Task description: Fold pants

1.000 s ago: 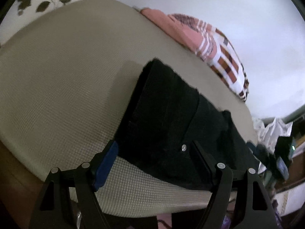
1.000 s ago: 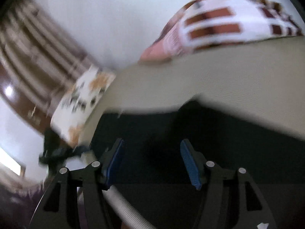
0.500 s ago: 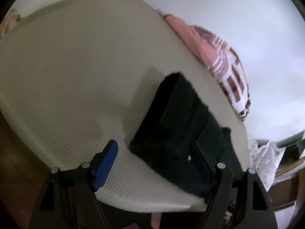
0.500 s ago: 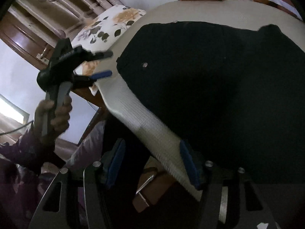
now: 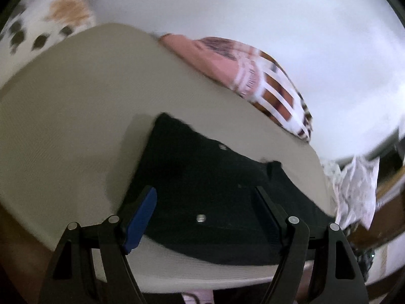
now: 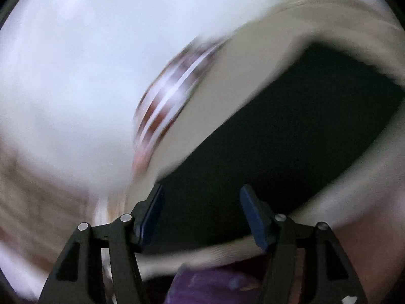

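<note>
From my left wrist view I see the black pants (image 5: 207,192) lying folded into a compact dark block on the beige mattress (image 5: 76,116) of the bed, close to its near edge. Two small metal studs show on the cloth, one near the far edge and one close to my fingers. My left hand-held gripper (image 5: 205,212) hovers over the near part of the pants with its jaws standing wide apart; nothing is pinched between them, and the blue pad on the left finger (image 5: 140,219) hangs clear above the cloth edge. Beyond the pants, against the pale wall (image 5: 278,25), lies a pink and brown striped blanket (image 5: 253,76), well apart from the pants. A flowered pillow (image 5: 50,17) sits at the far left corner of the bed, and some white patterned cloth (image 5: 354,190) hangs past the right end of the mattress.

My right wrist view is heavily smeared by motion. I can make out the pants (image 6: 291,139) as a dark patch on the mattress (image 6: 227,88), and the striped blanket (image 6: 167,106) as a blur beyond. My right hand-held gripper (image 6: 200,215) has its jaws moderately apart and they have just been opening a little further; they hold nothing. A bit of purple sleeve (image 6: 215,286) shows at the bottom edge.
</note>
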Demonstrator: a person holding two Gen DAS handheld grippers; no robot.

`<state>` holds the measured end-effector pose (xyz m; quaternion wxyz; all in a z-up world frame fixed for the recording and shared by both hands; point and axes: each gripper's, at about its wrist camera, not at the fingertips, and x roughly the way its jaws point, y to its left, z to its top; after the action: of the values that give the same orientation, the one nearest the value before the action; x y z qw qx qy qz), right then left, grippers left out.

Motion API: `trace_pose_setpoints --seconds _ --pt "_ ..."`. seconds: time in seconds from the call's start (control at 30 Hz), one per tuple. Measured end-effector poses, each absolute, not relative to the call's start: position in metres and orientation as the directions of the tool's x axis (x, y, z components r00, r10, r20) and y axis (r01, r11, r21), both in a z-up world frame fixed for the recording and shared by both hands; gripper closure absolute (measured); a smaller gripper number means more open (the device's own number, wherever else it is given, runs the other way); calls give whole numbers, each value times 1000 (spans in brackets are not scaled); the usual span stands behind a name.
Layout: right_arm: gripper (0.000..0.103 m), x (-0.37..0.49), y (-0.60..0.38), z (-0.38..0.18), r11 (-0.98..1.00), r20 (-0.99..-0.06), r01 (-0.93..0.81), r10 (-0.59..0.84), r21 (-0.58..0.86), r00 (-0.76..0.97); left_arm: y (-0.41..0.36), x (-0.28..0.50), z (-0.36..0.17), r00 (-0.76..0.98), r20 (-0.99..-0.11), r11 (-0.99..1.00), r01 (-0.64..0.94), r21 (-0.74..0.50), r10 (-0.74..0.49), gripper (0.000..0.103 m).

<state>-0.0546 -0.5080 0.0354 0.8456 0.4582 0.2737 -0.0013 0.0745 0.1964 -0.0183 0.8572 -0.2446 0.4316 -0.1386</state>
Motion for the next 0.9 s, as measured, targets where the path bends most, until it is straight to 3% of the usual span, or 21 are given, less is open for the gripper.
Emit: trace_pose_setpoints --seconds 0.1,0.2,0.43,0.63,0.77,0.9 --pt "42 -116 -594 33 474 -448 371 56 798 892 169 81 -20 563 -688 861 90 -500 -459 26" --pt "42 -142 -626 25 402 -405 366 13 839 914 154 85 -26 558 -707 882 104 -460 -434 26" --pt "42 -144 -647 10 367 -359 320 42 873 932 145 84 -34 532 -731 878 54 -475 -428 26" --pt "42 -120 -650 2 405 -434 388 27 828 900 138 82 -26 532 -740 891 67 -449 -413 26" --pt "42 -110 -654 -8 387 -450 408 20 827 893 133 84 -29 515 -751 894 73 -442 -413 26" --pt "35 -108 -645 -6 388 -429 386 27 837 903 129 85 -34 496 -759 890 64 -452 -421 26"
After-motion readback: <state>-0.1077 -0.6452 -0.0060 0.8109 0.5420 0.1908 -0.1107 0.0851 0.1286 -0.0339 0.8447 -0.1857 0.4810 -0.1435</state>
